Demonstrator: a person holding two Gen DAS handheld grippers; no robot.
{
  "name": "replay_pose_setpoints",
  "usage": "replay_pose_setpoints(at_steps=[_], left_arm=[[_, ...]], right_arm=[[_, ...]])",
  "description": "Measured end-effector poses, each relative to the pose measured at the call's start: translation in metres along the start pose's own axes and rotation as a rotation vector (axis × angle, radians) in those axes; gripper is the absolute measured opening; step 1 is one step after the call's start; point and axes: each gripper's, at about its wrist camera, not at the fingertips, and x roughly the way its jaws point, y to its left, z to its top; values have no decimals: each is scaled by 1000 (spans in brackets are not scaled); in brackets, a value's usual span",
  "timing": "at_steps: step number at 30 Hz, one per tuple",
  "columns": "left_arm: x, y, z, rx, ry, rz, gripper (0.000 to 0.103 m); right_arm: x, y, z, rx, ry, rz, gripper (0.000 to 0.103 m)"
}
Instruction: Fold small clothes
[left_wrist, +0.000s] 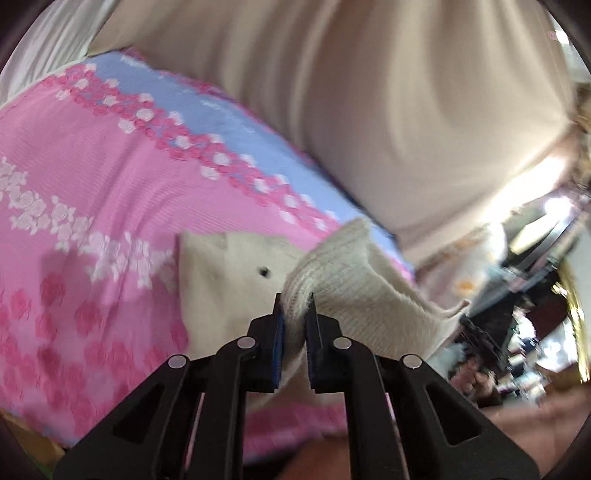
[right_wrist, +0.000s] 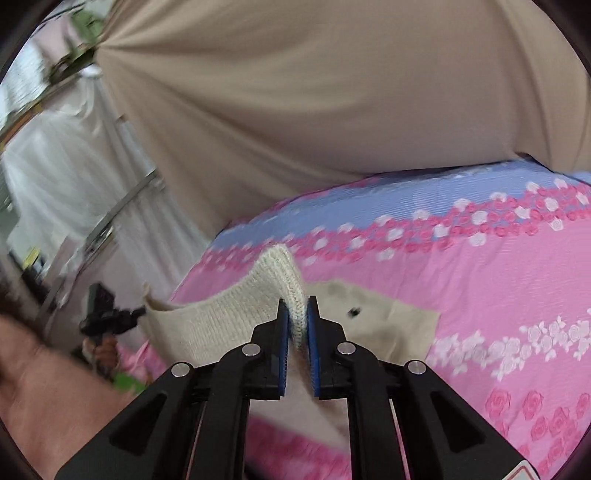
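A small cream knitted garment (left_wrist: 343, 284) hangs between my two grippers above a pink and blue flowered bedspread (left_wrist: 92, 166). My left gripper (left_wrist: 294, 299) is shut on one end of its ribbed edge. My right gripper (right_wrist: 297, 302) is shut on the other end of the same edge (right_wrist: 258, 295). The lower part of the garment lies on the bedspread (right_wrist: 480, 280), with a small dark spot (right_wrist: 354, 312) on its smooth face. The other gripper shows as a dark shape at the garment's far end in each view (right_wrist: 107, 314).
A beige curtain (right_wrist: 314, 92) hangs behind the bed. White fabric and a metal rail (right_wrist: 122, 199) stand to the left in the right wrist view. A cluttered room area (left_wrist: 535, 295) lies to the right in the left wrist view. My forearm (right_wrist: 44, 387) shows at lower left.
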Motion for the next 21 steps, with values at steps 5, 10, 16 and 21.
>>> replay_pose_setpoints(at_steps=[5, 10, 16, 21], left_arm=[[113, 29, 17, -49, 90, 338, 12], [129, 36, 4, -46, 58, 462, 16], [66, 58, -50, -174, 18, 432, 54], [70, 86, -75, -365, 72, 361, 57]], right_arm=[[108, -68, -5, 177, 111, -327, 16], [78, -69, -31, 321, 15, -356, 31], [44, -50, -101, 289, 158, -385, 66], [48, -71, -128, 429, 198, -337, 66]])
